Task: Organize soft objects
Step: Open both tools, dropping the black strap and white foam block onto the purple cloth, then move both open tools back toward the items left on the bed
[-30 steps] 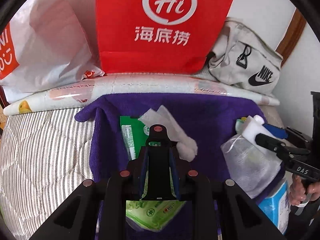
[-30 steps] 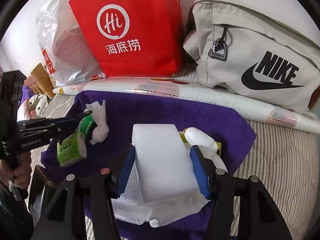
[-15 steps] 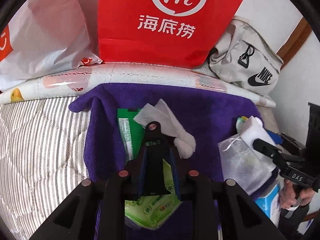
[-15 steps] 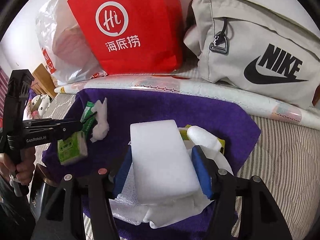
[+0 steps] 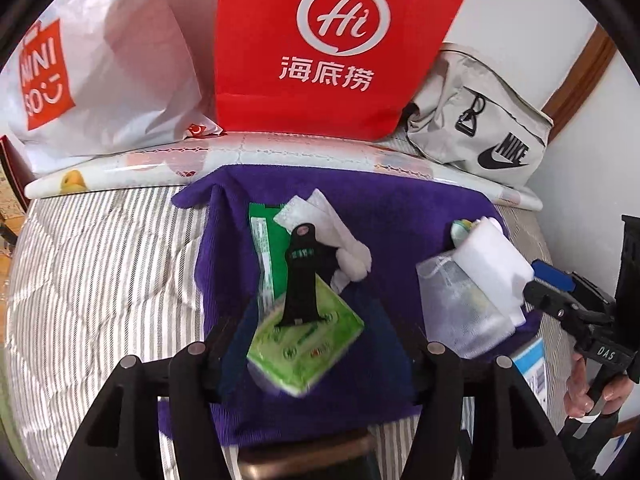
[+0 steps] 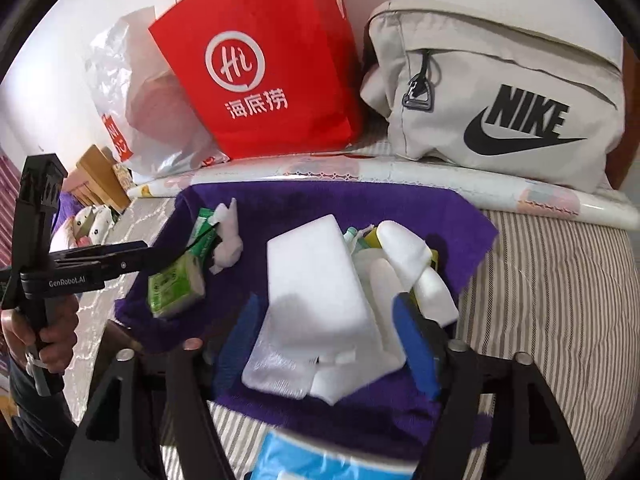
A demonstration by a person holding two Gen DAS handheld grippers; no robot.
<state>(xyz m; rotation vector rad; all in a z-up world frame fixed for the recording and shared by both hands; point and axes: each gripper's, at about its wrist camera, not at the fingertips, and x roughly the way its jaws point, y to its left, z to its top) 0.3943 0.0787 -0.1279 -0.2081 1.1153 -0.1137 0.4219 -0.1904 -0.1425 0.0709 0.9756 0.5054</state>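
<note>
The left gripper [image 5: 316, 344] had just opened, its jaws free of the green pack [image 5: 306, 340] at lower centre. The right gripper [image 6: 328, 344] had just opened too, clear of the sponge [image 6: 316, 284] between its jaws.

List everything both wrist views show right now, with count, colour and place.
towel: 1, purple, spread on striped bed
tissue pack: 1, green, on towel, left
crumpled tissue: 1, white, beside pack
sponge block: 1, white, on towel, right
mesh pouch: 1, white, under block
paper bag: 1, red, behind
plastic bag: 1, white, behind left
Nike bag: 1, beige, behind right
left tool: open, around pack
right tool: open, around block
</note>
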